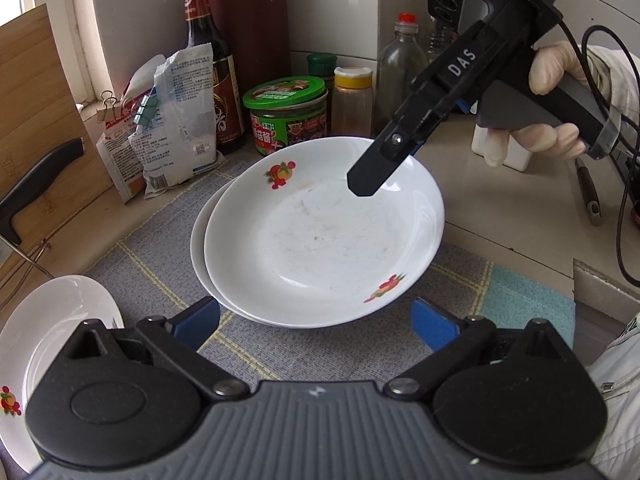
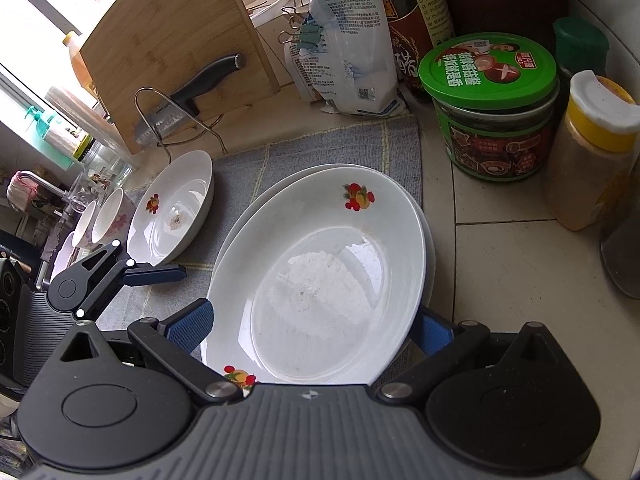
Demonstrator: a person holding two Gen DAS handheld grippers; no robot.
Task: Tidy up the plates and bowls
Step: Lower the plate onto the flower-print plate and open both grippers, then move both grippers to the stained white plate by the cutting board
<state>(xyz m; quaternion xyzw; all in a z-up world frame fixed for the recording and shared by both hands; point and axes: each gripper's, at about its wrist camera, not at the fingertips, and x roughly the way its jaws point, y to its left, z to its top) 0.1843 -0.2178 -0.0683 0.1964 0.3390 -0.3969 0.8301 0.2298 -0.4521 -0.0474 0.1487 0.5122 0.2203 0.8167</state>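
- Blue-padded left gripper (image 1: 316,322) hangs released just before 2 stacked white plates (image 1: 320,232) on a grey mat (image 1: 160,256).
- Right gripper (image 2: 312,326), spread wide, straddles the top plate's rim.
- Off-centre stacking risks the top plate sliding.
- Farther, a third plate (image 2: 172,208) waits near cups (image 2: 102,218).

Hidden, cropped and unreadable parts

The lower white fruit-print plate (image 1: 199,236) shows only a thin crescent under the upper white fruit-print plate (image 1: 324,236); that upper plate's near rim is covered by the right gripper (image 2: 316,328) body in the right wrist view; a third white fruit-print plate (image 1: 48,340) is cut by the frame's left edge and partly behind the left gripper (image 1: 316,324); the small white bowls (image 2: 100,220) are too small and distorted to count surely; the dark sauce bottle (image 2: 412,20) loses its top at the frame's upper edge; print on the white plastic pouch (image 1: 176,120) is illegible.
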